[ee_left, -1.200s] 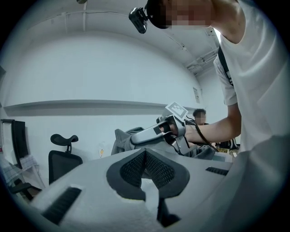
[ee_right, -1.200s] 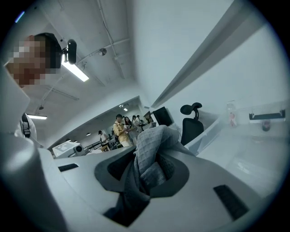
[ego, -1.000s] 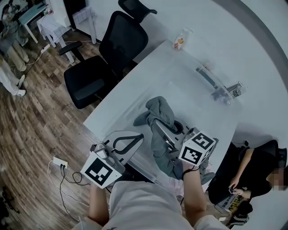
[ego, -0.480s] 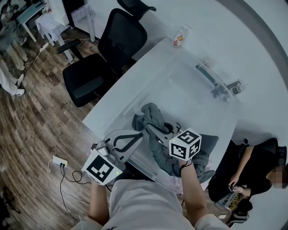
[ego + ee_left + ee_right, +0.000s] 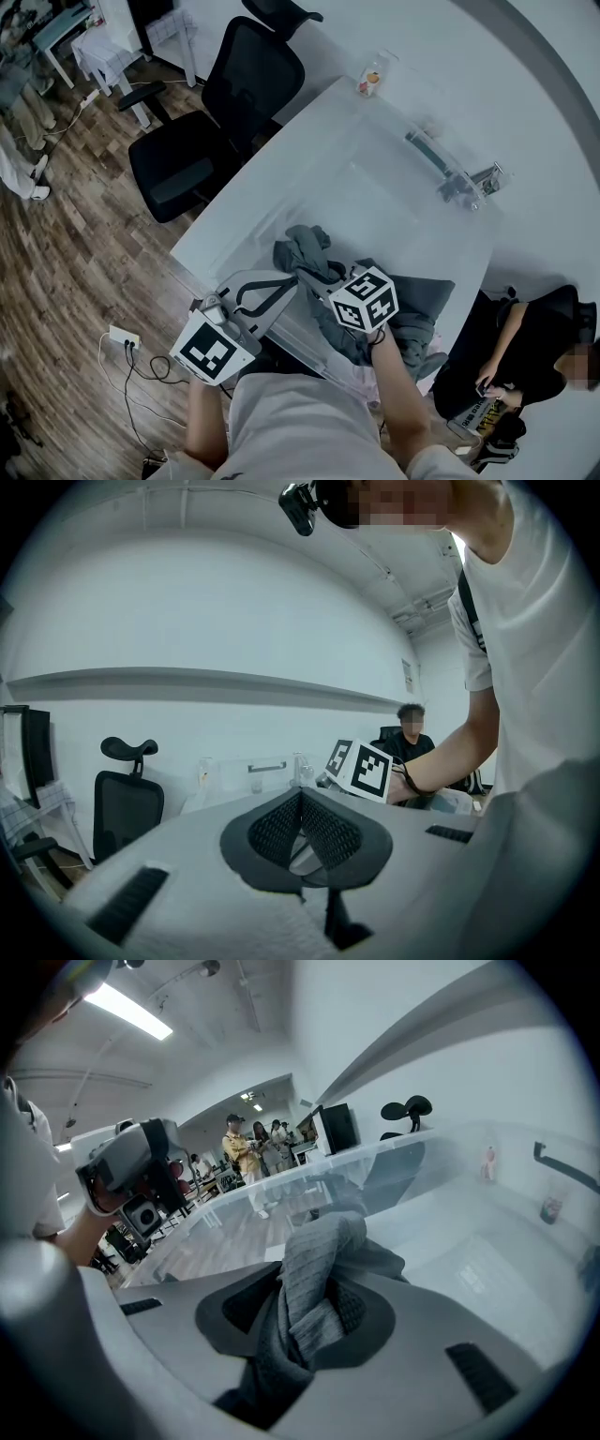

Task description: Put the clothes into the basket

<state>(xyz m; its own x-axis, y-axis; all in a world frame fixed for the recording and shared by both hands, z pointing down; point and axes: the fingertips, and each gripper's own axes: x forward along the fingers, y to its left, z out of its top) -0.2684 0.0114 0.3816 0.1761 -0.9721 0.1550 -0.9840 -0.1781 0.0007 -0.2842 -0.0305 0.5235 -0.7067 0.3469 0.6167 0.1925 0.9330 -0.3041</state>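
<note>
The right gripper (image 5: 314, 1312) is clamped on the shirt (image 5: 319, 1251), a thick grey fold bunched between its pads and nosed down over the basket (image 5: 309, 1171). The left gripper (image 5: 302, 841) has its jaws pressed together on nothing and waits outside the near rim, at about 8 o'clock from its partner in the head view.

The shirt lies on a slant in that view. Its front bunch sits at 10 o'clock from the right gripper, over the basket floor. Its tail trails back to 4 o'clock, and whether that end is inside the rim or draped over it can't be told.

The open floor lies at 1 o'clock, with nothing in the way. So the right hand is the near one, and it looks as if the tail must be carried that way before the shirt is let go.
</note>
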